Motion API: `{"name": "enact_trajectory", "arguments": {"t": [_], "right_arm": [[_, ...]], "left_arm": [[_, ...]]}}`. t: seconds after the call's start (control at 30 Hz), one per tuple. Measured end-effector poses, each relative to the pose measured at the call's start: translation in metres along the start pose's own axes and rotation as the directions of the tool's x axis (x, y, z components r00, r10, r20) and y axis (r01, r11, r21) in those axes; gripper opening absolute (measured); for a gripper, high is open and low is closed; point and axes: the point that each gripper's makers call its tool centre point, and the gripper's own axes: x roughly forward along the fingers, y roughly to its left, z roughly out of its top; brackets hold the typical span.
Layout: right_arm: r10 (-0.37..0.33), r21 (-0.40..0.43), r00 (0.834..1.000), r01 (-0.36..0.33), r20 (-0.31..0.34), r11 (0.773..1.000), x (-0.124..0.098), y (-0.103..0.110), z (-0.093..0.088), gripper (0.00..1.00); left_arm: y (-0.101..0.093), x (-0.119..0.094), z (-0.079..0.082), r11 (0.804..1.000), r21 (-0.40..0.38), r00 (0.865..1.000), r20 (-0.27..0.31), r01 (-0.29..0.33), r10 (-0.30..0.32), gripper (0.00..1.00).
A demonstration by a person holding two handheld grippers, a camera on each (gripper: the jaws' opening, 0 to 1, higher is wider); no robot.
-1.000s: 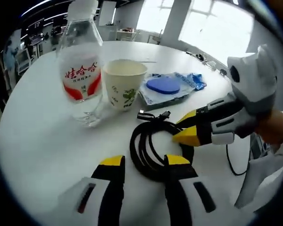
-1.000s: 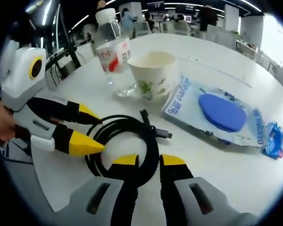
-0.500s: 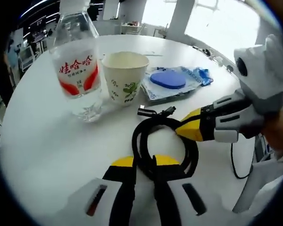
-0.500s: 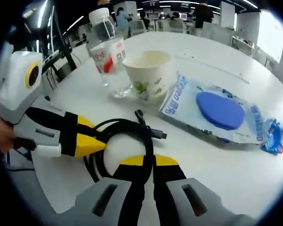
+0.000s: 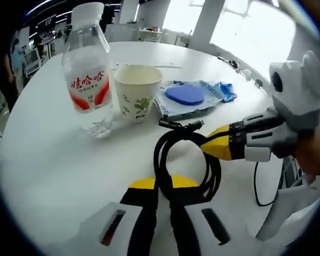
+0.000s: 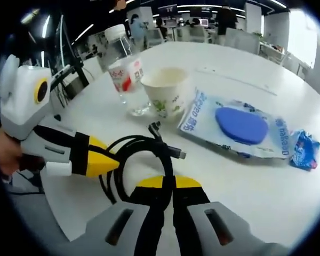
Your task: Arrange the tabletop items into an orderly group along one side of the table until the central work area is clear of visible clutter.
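**Q:** White round table (image 5: 42, 160) in an open office, right? What's on it, and what are your tools doing?

**Me:** Yep. Both of my tools are clamped shut on the black coiled cable (image 5: 186, 160). My left tool (image 5: 161, 188) pinches the near side of the loop, and my right tool (image 6: 168, 184) pinches the other side. I'm gripping it from two sides so the coil keeps its shape rather than flopping open when I shift it.

**Q:** Where's the other stuff?

**Me:** Just past the cable's plug ends sits a paper cup (image 5: 137, 92), with a water bottle (image 5: 88, 74) right beside it, close but I can't tell if they touch. On the cup's other side lies a flat packet with a blue pad (image 6: 240, 128) inside, and a crumpled blue wrapper (image 6: 303, 150) sits at its far end.

**Q:** So what's the plan?

**Me:** My guess is those four already form a rough row, so the cable is the leftover. It probably needs sliding up next to them.
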Motion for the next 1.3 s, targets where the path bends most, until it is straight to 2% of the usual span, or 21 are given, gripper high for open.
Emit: {"name": "enact_trajectory", "arguments": {"t": [0.3,0.77,0.97,1.3], "right_arm": [[-0.002,-0.001,0.998,0.002,0.055,1.0,-0.025,-0.005,0.014,0.01],[-0.037,-0.017,0.985,0.041,0.166,0.999,-0.077,-0.027,0.053,0.01],[-0.069,-0.018,0.976,0.074,0.205,0.997,-0.1,-0.043,0.061,0.0],[-0.145,0.024,0.955,0.144,0.257,0.989,-0.144,-0.087,0.06,0.0]], "left_arm": [[-0.015,-0.013,0.018,1.0,0.007,0.999,0.051,0.015,-0.016,0.03],[-0.049,-0.035,0.075,0.996,0.081,0.989,0.141,0.035,-0.047,0.03],[-0.069,-0.037,0.093,0.991,0.118,0.984,0.161,0.056,-0.075,0.03],[-0.122,-0.025,0.124,0.975,0.192,0.974,0.174,0.112,-0.146,0.04]]}}
